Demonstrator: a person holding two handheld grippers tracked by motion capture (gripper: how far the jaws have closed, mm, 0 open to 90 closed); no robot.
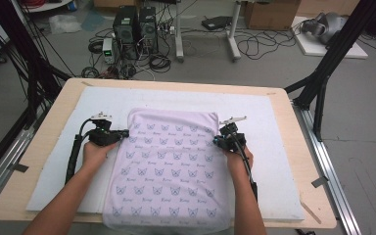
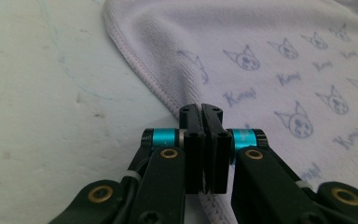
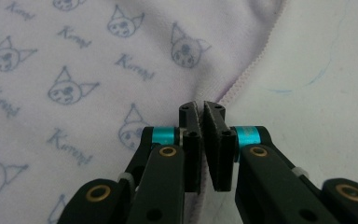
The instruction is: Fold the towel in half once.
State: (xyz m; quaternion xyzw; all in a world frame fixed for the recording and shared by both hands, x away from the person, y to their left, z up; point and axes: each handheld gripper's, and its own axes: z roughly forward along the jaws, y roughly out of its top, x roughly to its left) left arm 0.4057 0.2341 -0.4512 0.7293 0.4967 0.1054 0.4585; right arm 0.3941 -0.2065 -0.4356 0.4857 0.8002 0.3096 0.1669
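Lilac printed cloth [image 1: 169, 161] on white mat [image 1: 274, 147], left tool [image 1: 122, 133] pinching its left hem, right tool [image 1: 216, 142] pinching its right hem

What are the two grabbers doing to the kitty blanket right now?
Left gripper shut on the blanket left hem. Right gripper shut on its right hem. Blanket flat on white mat. Nothing blocking.

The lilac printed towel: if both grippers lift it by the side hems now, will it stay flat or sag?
The lilac printed towel will probably sag between the left gripper and right gripper, since it already puckers at both pinched hems. It looks thin and light, so lifting should be easy. Its near edge overhangs the white mat, so it may drag.
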